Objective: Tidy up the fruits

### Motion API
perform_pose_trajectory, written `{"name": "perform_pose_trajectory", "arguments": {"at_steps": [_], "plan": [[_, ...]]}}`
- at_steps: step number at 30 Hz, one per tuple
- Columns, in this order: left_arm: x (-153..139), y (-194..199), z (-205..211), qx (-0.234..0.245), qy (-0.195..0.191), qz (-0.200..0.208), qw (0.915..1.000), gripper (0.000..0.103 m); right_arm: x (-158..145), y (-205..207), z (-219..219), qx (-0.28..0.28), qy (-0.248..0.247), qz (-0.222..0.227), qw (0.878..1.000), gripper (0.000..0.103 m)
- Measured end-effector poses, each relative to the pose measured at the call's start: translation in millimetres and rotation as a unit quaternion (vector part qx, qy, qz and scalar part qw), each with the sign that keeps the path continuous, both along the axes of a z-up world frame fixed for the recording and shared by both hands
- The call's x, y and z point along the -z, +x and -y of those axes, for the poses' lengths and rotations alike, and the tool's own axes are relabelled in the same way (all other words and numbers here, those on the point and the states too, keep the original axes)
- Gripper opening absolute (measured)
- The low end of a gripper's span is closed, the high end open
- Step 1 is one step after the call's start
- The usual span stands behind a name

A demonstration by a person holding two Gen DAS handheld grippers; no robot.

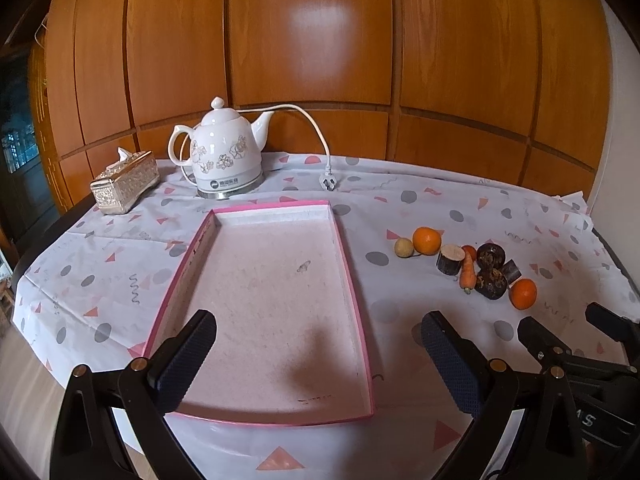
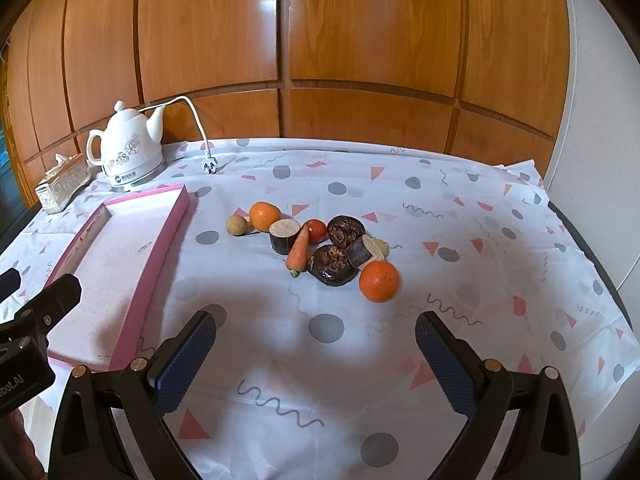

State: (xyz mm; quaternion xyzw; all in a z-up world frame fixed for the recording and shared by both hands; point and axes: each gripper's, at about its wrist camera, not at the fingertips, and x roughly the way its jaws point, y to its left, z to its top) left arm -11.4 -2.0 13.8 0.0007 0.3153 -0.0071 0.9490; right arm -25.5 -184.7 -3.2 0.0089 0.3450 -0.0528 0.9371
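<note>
A pink-rimmed shallow tray (image 1: pixel 352 280) (image 2: pixel 168 236) lies on the tablecloth with nothing in it. To its right sits a cluster of produce: two oranges (image 2: pixel 379 281) (image 2: pixel 265 215) (image 1: pixel 427 240), a carrot (image 2: pixel 299 250) (image 1: pixel 467 275), a small tomato (image 2: pixel 317 230), dark water chestnuts (image 2: pixel 334 265), cut dark cane pieces (image 2: pixel 284 235) and a tan longan (image 2: pixel 236 225) (image 1: pixel 404 247). My left gripper (image 1: pixel 320 332) hovers open over the tray's near end. My right gripper (image 2: pixel 316 334) is open, nearer than the cluster, holding nothing.
A white ceramic kettle (image 1: pixel 224 152) (image 2: pixel 128 152) with cord and plug (image 1: pixel 330 182) stands behind the tray. A silver tissue box (image 1: pixel 124 182) sits at the back left. Wooden panelling (image 2: pixel 320 60) closes the far side. The table edge curves down on the right (image 2: pixel 612 292).
</note>
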Motion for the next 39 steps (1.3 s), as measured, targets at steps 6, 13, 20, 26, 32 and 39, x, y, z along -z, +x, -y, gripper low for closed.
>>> {"name": "perform_pose_trajectory", "arguments": {"at_steps": [6, 13, 20, 26, 32, 39], "plan": [[8, 5, 5, 0.009, 0.002, -0.013, 0.9999, 0.103, 6, 2, 3, 0.003, 0.002, -0.006, 1.000, 0.102], [10, 16, 10, 0.060, -0.034, -0.035, 0.9970, 0.103, 10, 8, 18, 0.009, 0.016, -0.012, 1.000, 0.102], [14, 41, 35, 0.127, -0.058, -0.100, 0.9852, 0.103, 17, 10, 54, 0.036, 0.030, -0.021, 0.999, 0.098], [15, 54, 52, 0.148, -0.061, -0.117, 0.9802, 0.103, 28, 9, 84, 0.064, 0.048, -0.037, 0.996, 0.097], [17, 73, 62, 0.167, -0.051, -0.134, 0.9756, 0.093, 32, 9, 93, 0.069, 0.058, -0.040, 0.995, 0.085], [18, 112, 64, 0.164, -0.059, -0.147, 0.9737, 0.065, 33, 10, 90, 0.058, 0.062, -0.038, 0.996, 0.079]]}}
